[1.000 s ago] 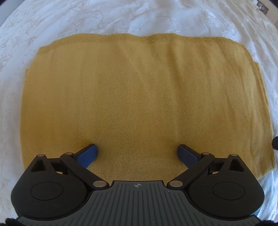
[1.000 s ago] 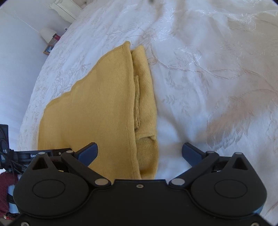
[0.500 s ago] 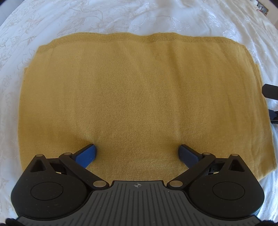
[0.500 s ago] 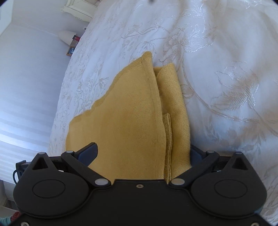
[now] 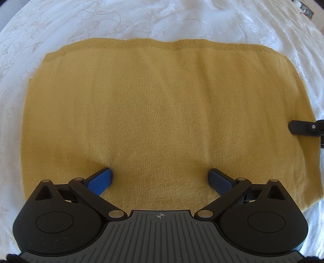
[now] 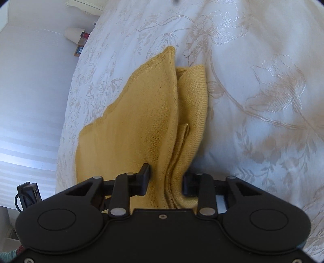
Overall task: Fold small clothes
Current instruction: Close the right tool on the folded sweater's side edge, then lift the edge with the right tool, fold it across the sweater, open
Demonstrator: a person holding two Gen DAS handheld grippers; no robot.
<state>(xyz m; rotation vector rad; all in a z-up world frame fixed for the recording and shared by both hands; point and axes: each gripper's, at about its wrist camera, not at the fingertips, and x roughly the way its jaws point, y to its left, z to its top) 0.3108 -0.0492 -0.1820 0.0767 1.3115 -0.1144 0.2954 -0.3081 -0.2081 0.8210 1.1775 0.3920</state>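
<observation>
A mustard-yellow knitted garment (image 5: 162, 113) lies folded flat on the white bedspread (image 5: 141, 18). My left gripper (image 5: 161, 178) is open, its blue fingertips (image 5: 101, 180) resting on the garment's near edge with nothing between them. My right gripper (image 6: 167, 180) is shut on the garment's layered right edge (image 6: 176, 182); the knit (image 6: 141, 125) rises between its black fingers. A right finger (image 5: 303, 127) shows at the garment's right edge in the left wrist view.
The embroidered white bedspread (image 6: 263, 81) surrounds the garment on all sides. A white wall (image 6: 30, 91) and a small shelf with a lamp (image 6: 75, 36) stand beyond the bed's far left edge. A black device with a cable (image 6: 26, 194) sits at lower left.
My right gripper moved in onto the garment's right edge and closed on it, from wide open. My left gripper stayed open over the near edge.
</observation>
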